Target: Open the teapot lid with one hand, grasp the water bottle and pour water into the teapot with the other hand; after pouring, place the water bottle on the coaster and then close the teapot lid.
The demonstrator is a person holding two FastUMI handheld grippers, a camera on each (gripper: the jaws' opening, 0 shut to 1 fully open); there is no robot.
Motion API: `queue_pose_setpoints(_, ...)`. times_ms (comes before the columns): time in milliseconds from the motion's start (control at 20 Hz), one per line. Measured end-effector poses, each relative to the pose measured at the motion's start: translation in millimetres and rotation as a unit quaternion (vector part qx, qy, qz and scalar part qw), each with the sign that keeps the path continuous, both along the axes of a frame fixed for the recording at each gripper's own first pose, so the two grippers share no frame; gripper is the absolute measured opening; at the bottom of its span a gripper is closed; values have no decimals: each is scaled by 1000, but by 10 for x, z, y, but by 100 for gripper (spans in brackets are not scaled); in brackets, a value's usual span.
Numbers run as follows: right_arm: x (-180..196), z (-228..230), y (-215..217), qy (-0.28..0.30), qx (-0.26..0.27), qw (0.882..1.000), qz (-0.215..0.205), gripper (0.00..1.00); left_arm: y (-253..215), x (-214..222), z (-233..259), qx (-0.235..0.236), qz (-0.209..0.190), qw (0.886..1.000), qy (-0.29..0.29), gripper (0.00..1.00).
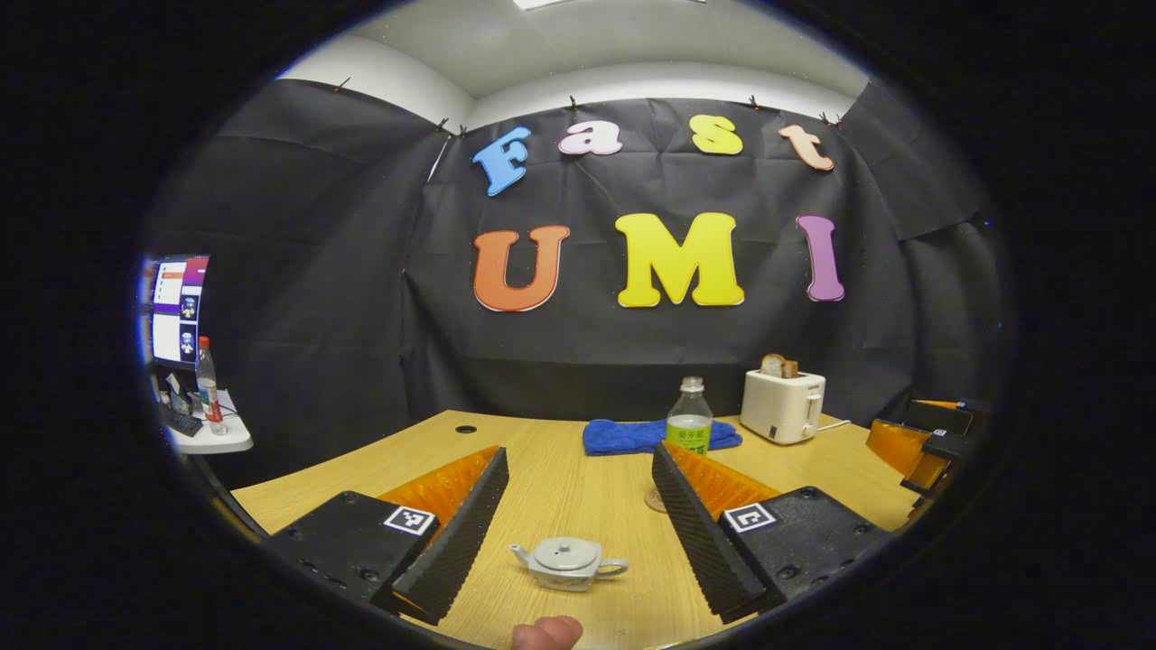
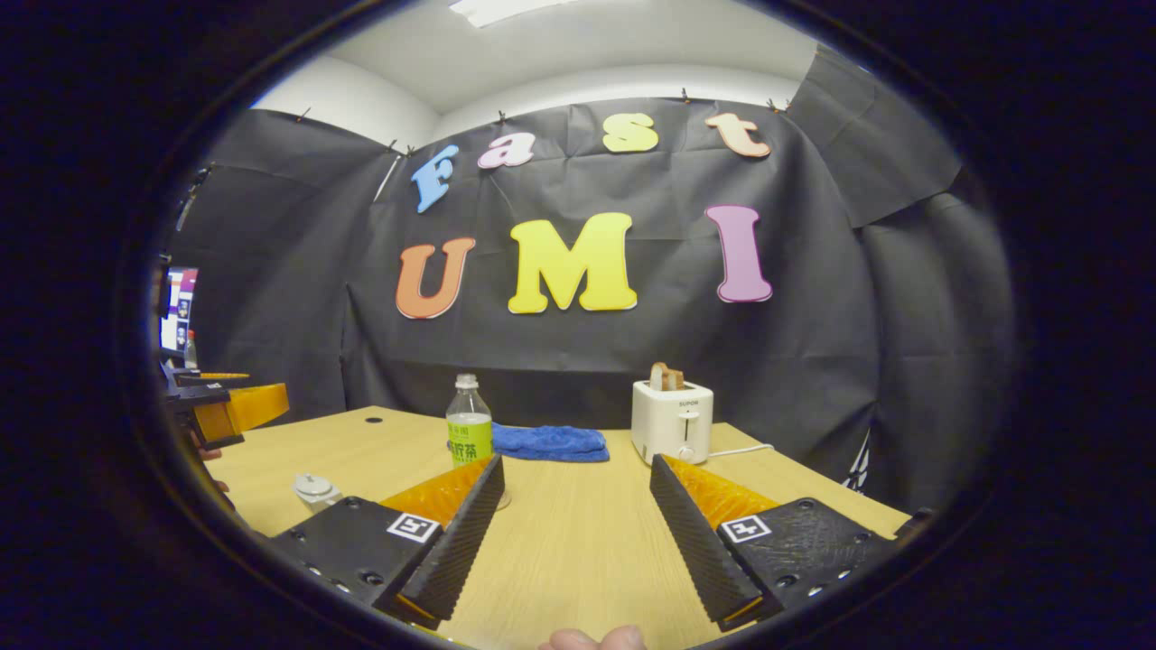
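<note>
In the left gripper view a small grey teapot (image 1: pixel 567 562) stands on the wooden table (image 1: pixel 560 492) with its lid on, low between the fingers of my open left gripper (image 1: pixel 578 459). A clear water bottle (image 1: pixel 690 417) with a green label stands upright farther back, its base hidden by my right-hand finger. The edge of a round coaster (image 1: pixel 652 499) peeks out beside that finger. My right gripper (image 2: pixel 575 465) is open over bare table. In its view the bottle (image 2: pixel 470 424) stands front left and the teapot (image 2: pixel 316 490) shows partly behind a finger.
A blue towel (image 1: pixel 646 436) lies behind the bottle, and a white toaster (image 1: pixel 782 404) with bread in it stands at the back right. Each gripper appears at the other view's edge (image 1: pixel 930 442) (image 2: pixel 226 406). Off the table's left is a monitor (image 1: pixel 179 307) above a small white table.
</note>
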State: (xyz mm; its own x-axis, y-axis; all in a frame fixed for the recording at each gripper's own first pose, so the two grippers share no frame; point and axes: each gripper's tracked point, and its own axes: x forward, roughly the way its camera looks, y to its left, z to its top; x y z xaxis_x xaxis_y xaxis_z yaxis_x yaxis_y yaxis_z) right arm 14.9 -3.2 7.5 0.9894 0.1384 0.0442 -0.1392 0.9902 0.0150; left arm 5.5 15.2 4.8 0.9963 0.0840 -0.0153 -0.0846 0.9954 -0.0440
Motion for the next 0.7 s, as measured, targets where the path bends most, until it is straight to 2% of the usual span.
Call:
queue_pose_setpoints(350, -326, 102, -110, -14, -13, 1000, -20, 97, -446, -257, 40, 4, -34, 999, -10, 100)
queue_pose_setpoints(500, -354, 144, -111, -13, -8, 1000, -27, 96, -371, -307, 108, 1, -21, 1000, -21, 99)
queue_pose_setpoints(600, -367, 173, -81, -14, -7, 999, -30, 97, -335, -320, 74, -20, -4, 1000, -18, 99)
queue_pose_setpoints(700, -378, 193, -25, -16, -13, 999, -29, 96, -408, -297, 57, -20, -17, 1000, -15, 99)
